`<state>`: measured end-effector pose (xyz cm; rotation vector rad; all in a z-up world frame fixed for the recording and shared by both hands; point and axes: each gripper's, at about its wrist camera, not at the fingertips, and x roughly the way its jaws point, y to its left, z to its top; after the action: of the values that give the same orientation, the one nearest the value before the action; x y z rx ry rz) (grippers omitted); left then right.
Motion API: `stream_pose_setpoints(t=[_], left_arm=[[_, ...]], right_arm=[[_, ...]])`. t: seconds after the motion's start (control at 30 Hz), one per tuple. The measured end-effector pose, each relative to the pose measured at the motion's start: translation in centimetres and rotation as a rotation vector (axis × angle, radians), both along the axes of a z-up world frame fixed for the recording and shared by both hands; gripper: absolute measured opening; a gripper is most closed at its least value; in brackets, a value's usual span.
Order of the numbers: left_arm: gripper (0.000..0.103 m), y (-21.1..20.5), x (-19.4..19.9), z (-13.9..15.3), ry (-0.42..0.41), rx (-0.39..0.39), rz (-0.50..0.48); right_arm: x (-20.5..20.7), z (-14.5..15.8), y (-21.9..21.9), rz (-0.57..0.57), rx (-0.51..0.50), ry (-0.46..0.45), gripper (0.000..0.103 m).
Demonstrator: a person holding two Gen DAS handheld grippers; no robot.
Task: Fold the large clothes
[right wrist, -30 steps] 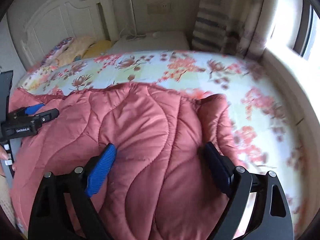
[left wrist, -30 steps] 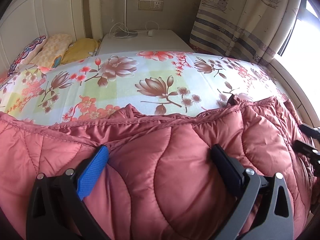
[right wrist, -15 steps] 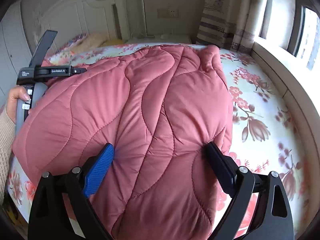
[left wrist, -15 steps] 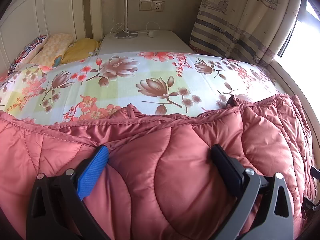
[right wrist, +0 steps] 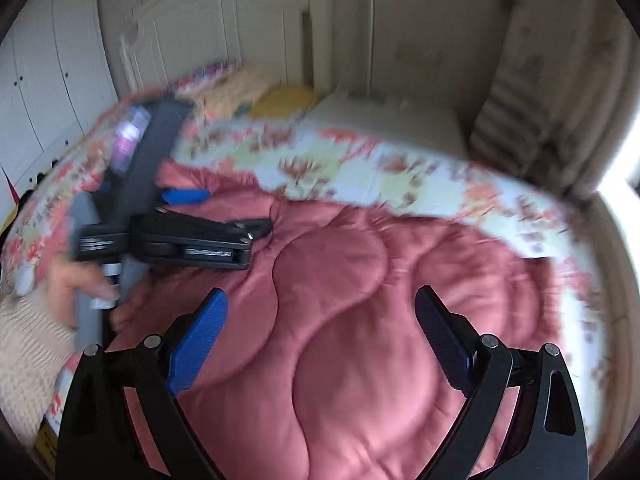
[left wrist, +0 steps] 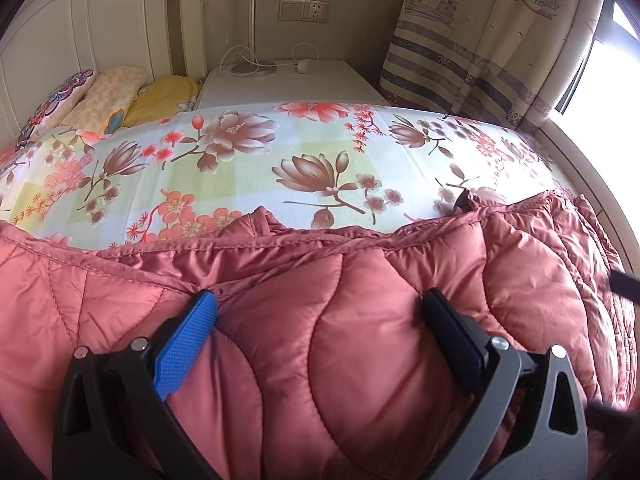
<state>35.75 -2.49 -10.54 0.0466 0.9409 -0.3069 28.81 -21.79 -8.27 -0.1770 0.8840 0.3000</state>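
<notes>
- Lying across the near part of the bed [left wrist: 256,168], the pink quilted jacket [left wrist: 360,340] is seen below the floral sheet.
- The left gripper [left wrist: 320,332] is set wide on the jacket; a puffed fold is pressed between its jaws, so it is grasped.
- The right gripper [right wrist: 320,336] is held over the jacket, its jaws opening; fabric shows between them, not pinched.
- In the right wrist view, the left gripper is seen at far left, held by a hand [right wrist: 76,284].
</notes>
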Motion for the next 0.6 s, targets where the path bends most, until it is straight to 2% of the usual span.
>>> stream_pose_setpoints(t=[0.03, 0.07, 0.13, 0.27, 0.43, 0.5, 0.53, 0.6], left_arm=[[0.101, 0.0, 0.0, 0.0, 0.0, 0.0, 0.001], [0.101, 0.0, 0.0, 0.0, 0.001, -0.002, 0.001], [0.101, 0.1, 0.0, 0.0, 0.001, -0.007, 0.0], [0.101, 0.1, 0.0, 0.0, 0.0, -0.003, -0.001], [0.101, -0.1, 0.0, 0.3, 0.025, 0.04, -0.012], [0.101, 0.5, -1.5, 2.1, -0.045, 0.076, -0.005], [0.101, 1.2, -2.6, 3.3, -0.093, 0.072, -0.014], [0.101, 3.0, -3.8, 4.6, -0.134, 0.049, -0.022]], right_arm=[[0.7, -1.6, 0.4, -0.01, -0.048, 0.018, 0.096], [1.1, -2.4, 0.0, -0.015, -0.019, 0.024, 0.098], [1.2, -2.7, -0.7, -0.023, 0.034, 0.022, 0.098], [0.8, -3.1, -0.7, -0.022, 0.038, -0.002, 0.098], [1.0, -3.3, -1.0, -0.02, 0.074, 0.002, 0.099], [1.0, -3.3, -1.0, -0.02, 0.074, -0.001, 0.099], [0.9, -3.3, -1.1, -0.019, 0.076, -0.003, 0.099], [0.8, -3.2, -1.3, -0.018, 0.081, -0.004, 0.099]])
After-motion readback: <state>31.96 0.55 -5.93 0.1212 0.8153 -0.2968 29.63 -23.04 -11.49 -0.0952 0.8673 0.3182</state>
